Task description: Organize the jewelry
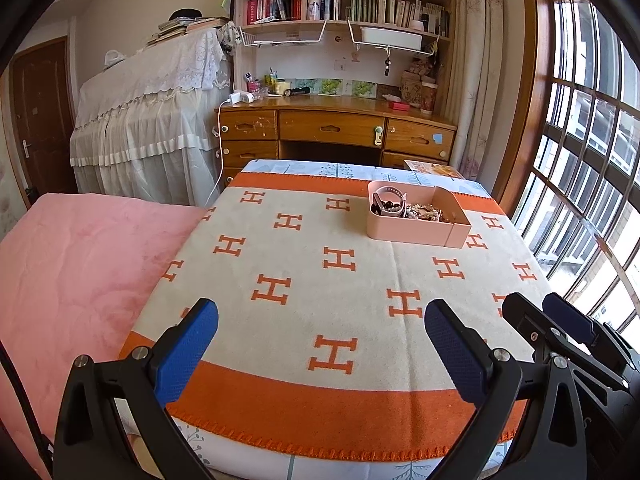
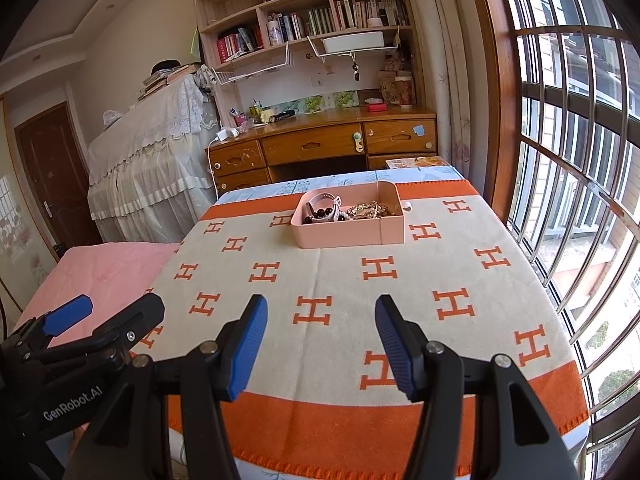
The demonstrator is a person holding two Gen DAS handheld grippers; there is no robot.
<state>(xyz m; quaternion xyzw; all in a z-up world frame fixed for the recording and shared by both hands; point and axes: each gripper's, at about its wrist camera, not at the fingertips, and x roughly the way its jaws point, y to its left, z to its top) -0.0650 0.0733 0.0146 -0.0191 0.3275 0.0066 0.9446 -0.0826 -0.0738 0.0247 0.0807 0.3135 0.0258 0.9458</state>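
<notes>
A pink box (image 1: 404,233) stands on the far right part of the orange-and-cream H-patterned blanket (image 1: 304,280). It holds a pale watch band (image 1: 387,193), dark beads (image 1: 390,205) and gold jewelry (image 1: 426,213). The box also shows in the right wrist view (image 2: 340,234), with the gold jewelry (image 2: 370,210). My left gripper (image 1: 320,336) is open and empty over the blanket's near edge. My right gripper (image 2: 320,332) is open and empty beside it, and shows at the right in the left wrist view (image 1: 548,312). Both are well short of the box.
A pink bedspread (image 1: 72,272) lies to the left of the table. A wooden desk (image 1: 336,128) with shelves stands behind it. A lace-covered piece of furniture (image 1: 152,120) is at the back left. A barred window (image 1: 592,160) runs along the right.
</notes>
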